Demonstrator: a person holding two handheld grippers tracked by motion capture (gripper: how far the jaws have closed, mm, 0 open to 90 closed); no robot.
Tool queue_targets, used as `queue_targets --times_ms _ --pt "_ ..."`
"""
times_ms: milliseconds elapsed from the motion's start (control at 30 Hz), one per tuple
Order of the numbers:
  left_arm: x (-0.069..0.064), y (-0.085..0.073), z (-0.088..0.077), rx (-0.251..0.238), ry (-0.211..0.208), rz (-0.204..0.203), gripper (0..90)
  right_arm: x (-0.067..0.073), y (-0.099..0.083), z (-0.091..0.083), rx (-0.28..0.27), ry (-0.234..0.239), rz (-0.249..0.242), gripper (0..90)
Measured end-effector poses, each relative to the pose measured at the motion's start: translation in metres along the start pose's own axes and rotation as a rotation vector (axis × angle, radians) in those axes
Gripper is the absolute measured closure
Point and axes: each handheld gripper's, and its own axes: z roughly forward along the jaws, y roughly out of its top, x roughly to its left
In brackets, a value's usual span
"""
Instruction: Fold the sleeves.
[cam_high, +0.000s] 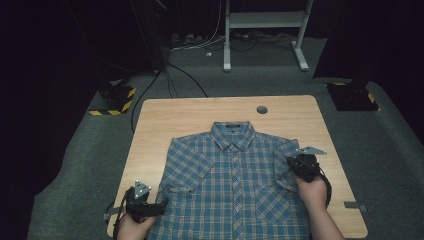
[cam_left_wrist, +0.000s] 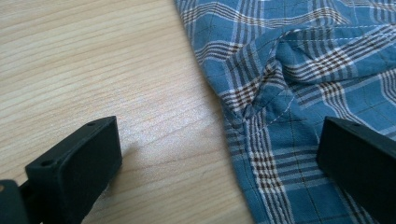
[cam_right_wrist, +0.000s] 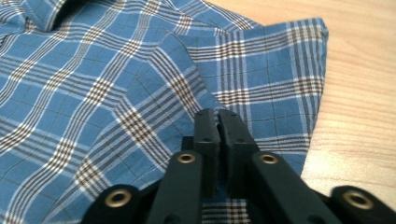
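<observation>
blue plaid cotton, crossed with brown and white lines: that is the shirt (cam_high: 232, 180), short-sleeved and buttoned up, lying face up and mostly flat across the near half of the wooden table (cam_high: 165, 112). its collar points away from the person and its hem runs off the near edge. a chest pocket sits toward the person's right.

the right gripper (cam_high: 295, 164) rests on the shirt at the sleeve on that side, near the seam where the sleeve meets the body. in the right gripper view its two black jaws are pressed together, with the plaid cloth (cam_right_wrist: 116, 84) bunched right at their tips; whether a fold is really pinched between them i cannot tell from here.

the left gripper (cam_high: 159, 204) sits at the other sleeve's edge, down by the near left corner. its jaws stand wide apart, one over bare wood (cam_left_wrist: 84, 70) and the other over the fabric (cam_left_wrist: 299, 79), with the puckered sleeve seam between them and nothing gripped.

the tabletop is pale wood grain with rounded corners and a small round hole (cam_high: 261, 109) near the far edge. around it lies grey carpet (cam_high: 90, 160), a white desk frame (cam_high: 262, 30) stands at the back, and the room is dark.
</observation>
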Motion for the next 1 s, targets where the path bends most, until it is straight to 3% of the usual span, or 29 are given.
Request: queue_targets --times_ms 333,500,767,1000 --pt "0.0 0.0 0.0 0.0 0.0 0.002 0.2 0.015 0.015 -0.02 -0.091 0.016 -0.029 86.6" --pt "0.0 0.0 0.0 0.0 0.0 0.002 0.2 0.039 0.031 -0.025 -0.137 0.06 -0.066 86.6" --pt "0.0 0.0 0.0 0.0 0.0 0.002 0.2 0.082 0.042 -0.004 -0.114 0.118 -0.125 85.8" --pt "0.0 0.0 0.0 -0.001 -0.002 0.003 0.2 0.099 0.039 0.021 -0.052 0.143 -0.148 83.7"
